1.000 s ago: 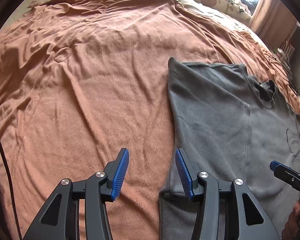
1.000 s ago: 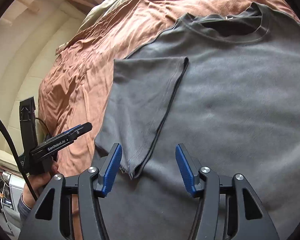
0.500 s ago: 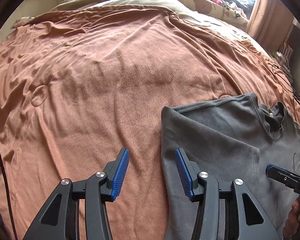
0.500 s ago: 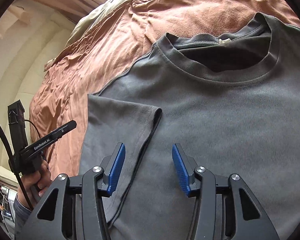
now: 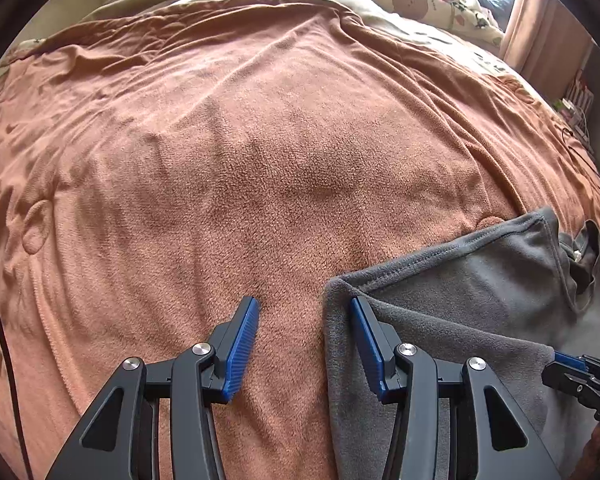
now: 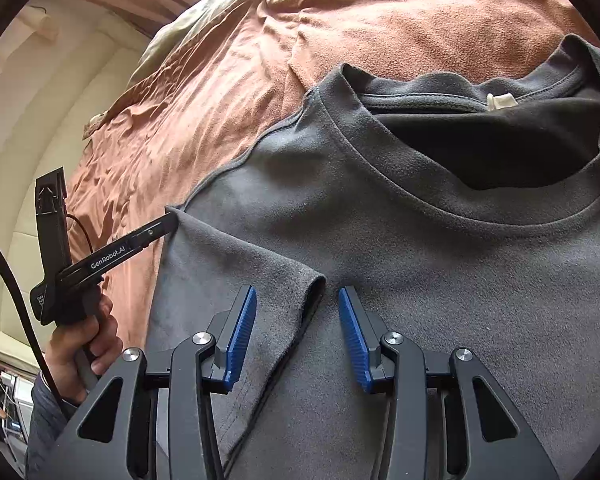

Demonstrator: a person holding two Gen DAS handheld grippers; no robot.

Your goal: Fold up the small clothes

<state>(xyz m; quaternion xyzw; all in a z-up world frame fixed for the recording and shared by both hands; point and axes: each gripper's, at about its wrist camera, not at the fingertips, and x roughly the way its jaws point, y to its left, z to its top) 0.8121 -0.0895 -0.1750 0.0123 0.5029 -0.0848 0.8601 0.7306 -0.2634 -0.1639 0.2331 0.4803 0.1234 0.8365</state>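
Rust-orange fleece blanket (image 5: 260,152) covers the bed. Dark grey short-sleeved T-shirt (image 6: 440,264) lies flat on it, collar away, one sleeve (image 6: 236,280) folded over the body. Left gripper (image 5: 304,320) wide apart, empty, at the folded corner. Right gripper (image 6: 298,312) wide apart, empty, straddling the sleeve hem.

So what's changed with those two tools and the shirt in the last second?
Both open hand-held grippers, left and right, slid up the grey T-shirt toward its collar; nothing was gripped or released. The sleeve stays folded inward, on the brown blanket.
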